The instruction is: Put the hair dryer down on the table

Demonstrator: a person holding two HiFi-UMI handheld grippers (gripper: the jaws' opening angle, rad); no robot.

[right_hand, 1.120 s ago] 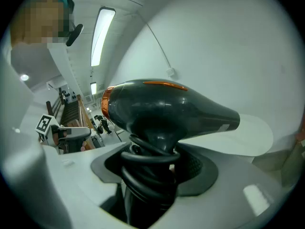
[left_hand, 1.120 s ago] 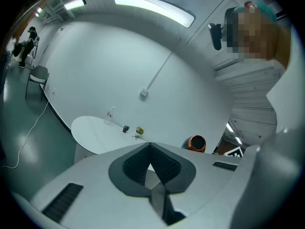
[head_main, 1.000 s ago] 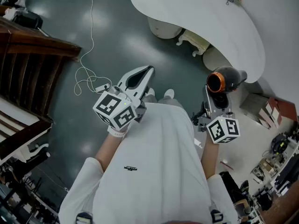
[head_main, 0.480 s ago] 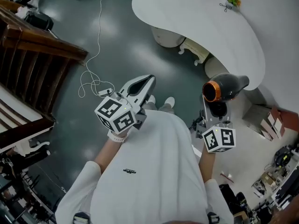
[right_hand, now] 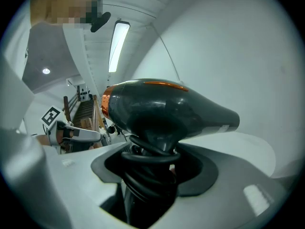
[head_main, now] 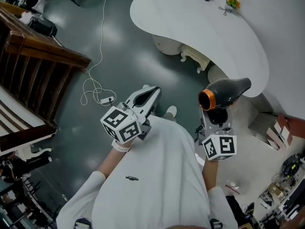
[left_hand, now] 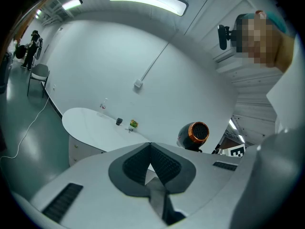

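**A:** Start on the left. What is that tool doing?

**B:** The left tool (head_main: 150, 88) has its jaws together with nothing between them. It hangs over the dark floor (head_main: 109, 46), well apart from the white surface (head_main: 190, 23).

**A:** And the right one?

**B:** The right tool (head_main: 217, 117) is clamped on the handle of the hair dryer (head_main: 224, 92), with the cord (right_hand: 147, 175) wound round that handle. The dryer is in the air, its body beyond the jaws.

**A:** How does it lie?

**B:** Crosswise. Its orange-ringed end points to the person's left and its tapered end to the right. In the head view that tapered end overlaps the surface's near edge.

**A:** So where does it have to go?

**B:** The surface lies ahead of the dryer and the right hand is the nearer one. I judge it needs a carry forward and then lowering. I cannot tell its height above the top.
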